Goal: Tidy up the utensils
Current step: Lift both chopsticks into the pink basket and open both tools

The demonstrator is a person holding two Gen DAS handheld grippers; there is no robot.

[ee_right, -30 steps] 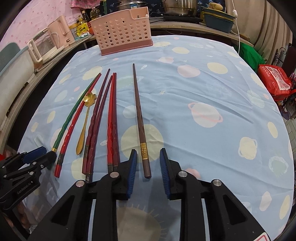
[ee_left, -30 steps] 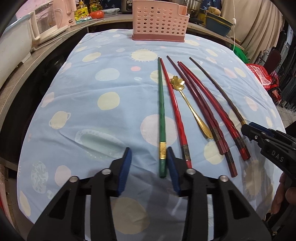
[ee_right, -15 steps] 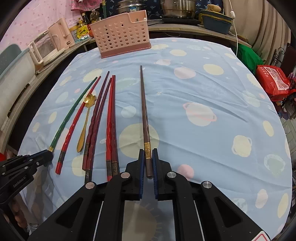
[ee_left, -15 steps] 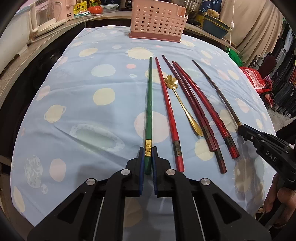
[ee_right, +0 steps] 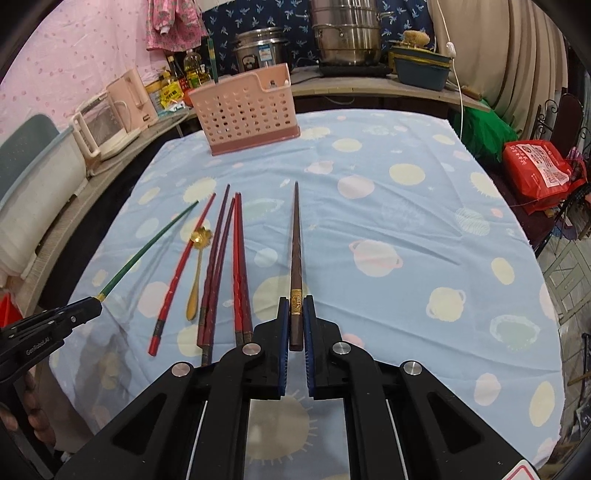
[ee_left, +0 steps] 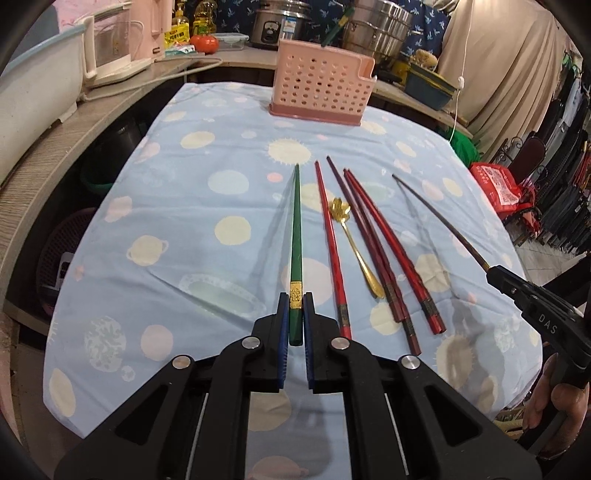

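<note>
My left gripper [ee_left: 295,308] is shut on the thick end of a green chopstick [ee_left: 295,236], lifted off the cloth with its tip pointing at the pink perforated utensil basket [ee_left: 321,86]. My right gripper [ee_right: 296,310] is shut on a dark brown chopstick [ee_right: 295,240], also raised. On the cloth between them lie a red chopstick [ee_left: 331,240], a gold flower spoon [ee_left: 354,245] and several dark red and red chopsticks [ee_left: 388,243]. One green chopstick stands in the basket [ee_right: 243,114].
The blue planet-print tablecloth [ee_right: 406,229] covers the table. A counter behind holds pots [ee_right: 347,33], a rice cooker, bottles and a pink kettle [ee_right: 129,96]. A red bag [ee_right: 539,170] sits off the right edge.
Both grippers closed on their chopsticks, then lifted them off the cloth. The views rose and now take in more of the basket and counter.
</note>
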